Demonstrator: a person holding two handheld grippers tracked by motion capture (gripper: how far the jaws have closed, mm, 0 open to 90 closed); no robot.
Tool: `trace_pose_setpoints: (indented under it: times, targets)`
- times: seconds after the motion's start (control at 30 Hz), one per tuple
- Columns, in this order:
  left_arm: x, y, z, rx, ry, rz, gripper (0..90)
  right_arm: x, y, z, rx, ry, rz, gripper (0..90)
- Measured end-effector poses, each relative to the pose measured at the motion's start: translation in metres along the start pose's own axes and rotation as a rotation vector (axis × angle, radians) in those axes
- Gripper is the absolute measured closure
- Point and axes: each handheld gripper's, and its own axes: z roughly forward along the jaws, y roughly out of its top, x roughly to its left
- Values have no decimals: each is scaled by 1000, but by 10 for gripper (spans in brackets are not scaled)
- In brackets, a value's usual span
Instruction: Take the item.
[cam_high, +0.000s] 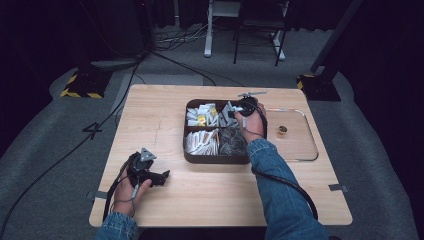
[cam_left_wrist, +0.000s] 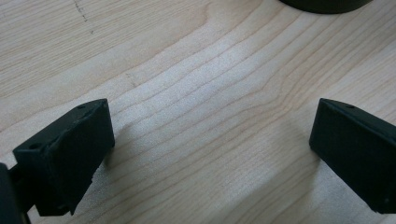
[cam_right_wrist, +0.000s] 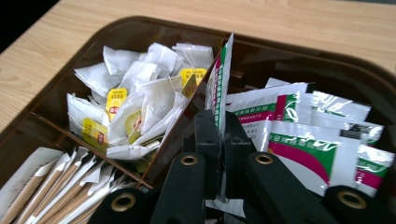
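Black jaws, right: your right gripper has them pinched together on a white sachet with green and magenta print, which stands on edge between them.
Sachet's place: it rises from the far right compartment of the brown divided tray, just beside the divider, with more sachets of the same print lying flat to its right in that compartment.
Right hand pose: your right hand reaches over the tray's right side, denim sleeve crossing the near rim, gripper pointing down into the far right compartment.
Left hand pose: your left hand rests low at the table's near left, holding the left gripper, which points right toward the tray.
Left tool: its jaws stand wide apart over bare wood, nothing between them.
Neighbours: tea bags with yellow tags fill the far left compartment; paper-wrapped sticks lie in the near left one.
Edges: the divider wall touches the held sachet's left side; the tray's dark rim runs close behind it.
Open room: the wooden table left of the tray is bare; to the right sits a clear tray with a small round gold-coloured object in it.
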Motion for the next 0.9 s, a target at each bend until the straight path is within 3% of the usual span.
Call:
trace_pose_setpoints:
  times: [0.37,0.67,0.77,0.9]
  targets:
    - [0,0,0,0,0,0,4,-3,6,-40,-61,53,-18,886]
    - [0,0,0,0,0,0,4,6,8,-68,-89,117,-45,886]
    - [0,0,0,0,0,0,4,14,1,-87,-120,158,-62,886]
    - [0,0,0,0,0,0,4,17,-6,-99,-124,183,-64,886]
